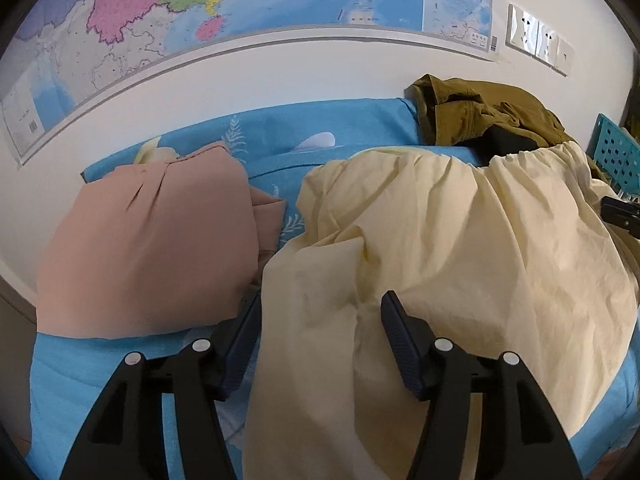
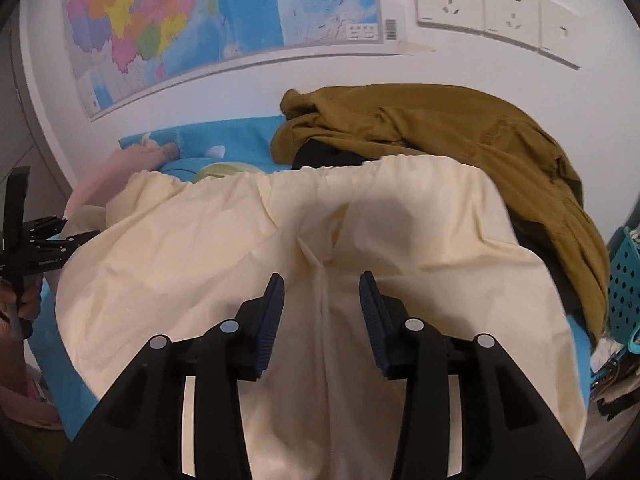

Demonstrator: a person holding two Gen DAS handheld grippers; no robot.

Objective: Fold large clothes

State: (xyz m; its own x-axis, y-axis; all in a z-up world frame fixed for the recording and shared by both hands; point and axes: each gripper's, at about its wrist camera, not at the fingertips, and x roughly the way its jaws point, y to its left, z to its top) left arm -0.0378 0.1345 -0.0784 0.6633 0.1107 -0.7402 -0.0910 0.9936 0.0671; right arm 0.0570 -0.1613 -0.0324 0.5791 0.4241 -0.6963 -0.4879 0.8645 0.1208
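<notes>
Pale yellow trousers with a gathered waistband [image 1: 460, 232] lie spread on a blue bed sheet [image 1: 80, 380]. They also fill the right wrist view [image 2: 280, 232]. My left gripper [image 1: 320, 312] is open, its fingers on either side of a trouser leg, with cloth lying over the left finger. My right gripper [image 2: 322, 284] is open just above the trousers' middle seam; nothing is gripped. The left gripper's body shows at the left edge of the right wrist view [image 2: 24, 236].
A folded pink garment [image 1: 152, 248] lies left of the trousers. An olive-brown garment [image 2: 460, 140] is heaped over dark cloth at the back right. A teal perforated basket [image 2: 624, 288] stands at the right edge. A map and wall sockets [image 2: 480, 4] hang behind.
</notes>
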